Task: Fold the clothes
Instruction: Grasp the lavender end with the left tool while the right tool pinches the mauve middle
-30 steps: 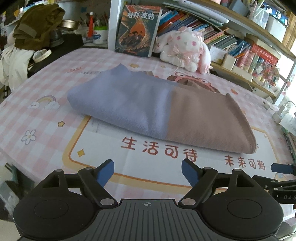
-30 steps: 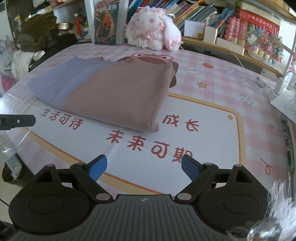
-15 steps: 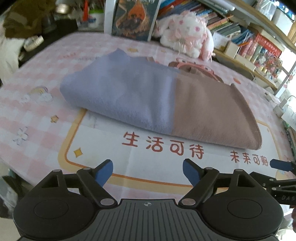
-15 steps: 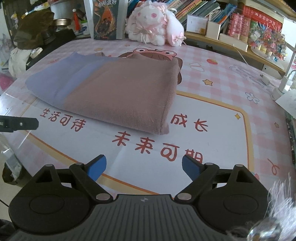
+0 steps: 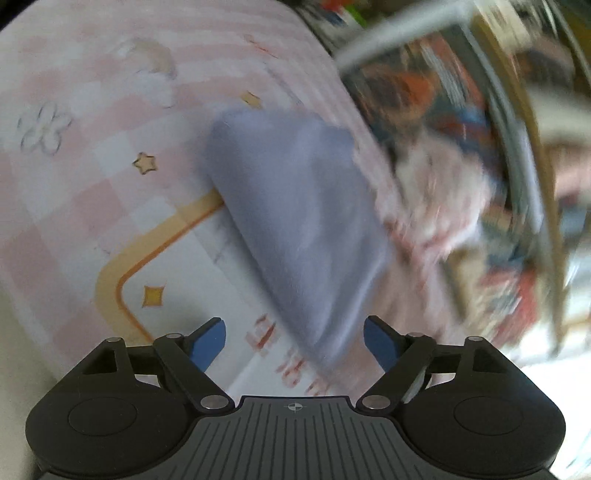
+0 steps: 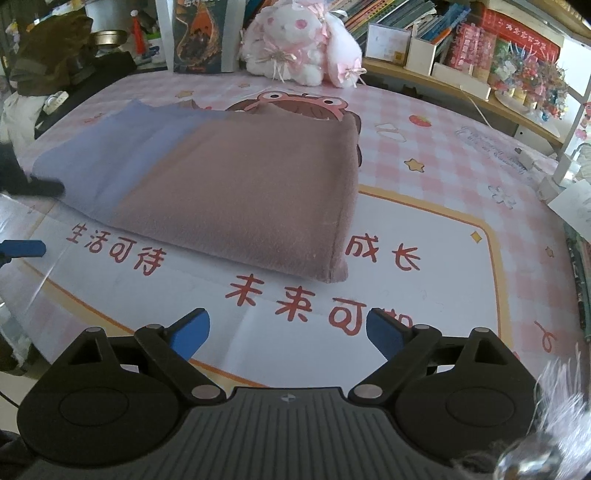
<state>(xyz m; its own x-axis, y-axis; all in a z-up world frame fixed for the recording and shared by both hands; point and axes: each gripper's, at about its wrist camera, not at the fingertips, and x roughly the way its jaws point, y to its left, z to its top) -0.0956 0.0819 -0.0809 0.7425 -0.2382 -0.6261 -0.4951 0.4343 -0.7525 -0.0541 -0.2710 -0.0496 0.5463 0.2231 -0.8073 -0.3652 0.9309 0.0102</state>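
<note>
A folded garment, lavender at one end and dusty brown at the other, lies flat on a pink checked table mat printed with red Chinese characters inside an orange border.

In the right wrist view the garment sits ahead of the right gripper, well beyond its blue fingertips, with bare mat and red lettering between them. The brown end reaches forward and slightly right of the fingers; the lavender end stretches off to the left. The right gripper's fingers are spread wide and hold nothing.

At the left edge of that view, a blue fingertip and a dark part of the left gripper show just beside the garment's lavender end.

The left wrist view is tilted and heavily blurred. There the lavender end of the garment runs from far ahead down into the gap between the left gripper's spread fingers, nearer the right one. Whether either finger touches the cloth cannot be told.

Beyond the garment, a pink and white plush rabbit sits at the far table edge beside an upright book, with shelves of books behind.
</note>
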